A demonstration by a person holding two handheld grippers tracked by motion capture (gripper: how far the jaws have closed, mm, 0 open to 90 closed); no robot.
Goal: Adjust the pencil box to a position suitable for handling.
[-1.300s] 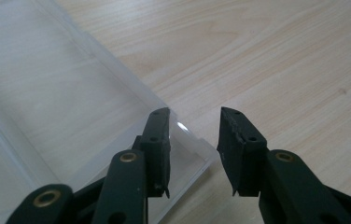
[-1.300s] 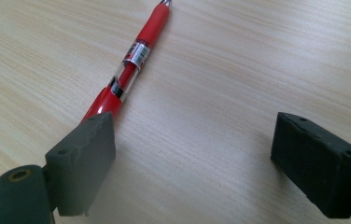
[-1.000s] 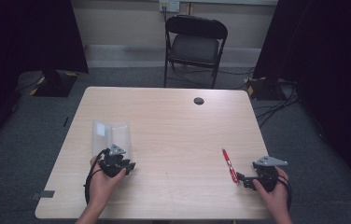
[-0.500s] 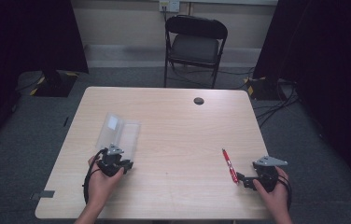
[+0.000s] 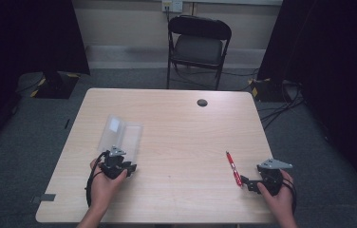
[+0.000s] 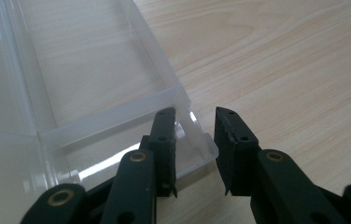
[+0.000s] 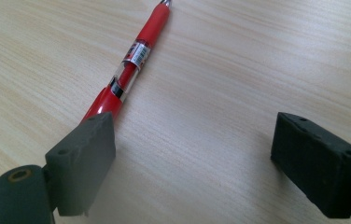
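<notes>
Two grippers wait: our left gripper (image 6: 194,135) has just been opening around the clear case's (image 5: 119,135) corner, while our right gripper (image 7: 192,158), jaws apart, sits at five o'clock of the red pen (image 7: 131,63).

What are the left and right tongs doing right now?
Left tongs: jaws just opened a little, astride the tab of the clear plastic case, not pressing it.
Right tongs: wide open, holding nothing; red pen beside one jaw.
</notes>
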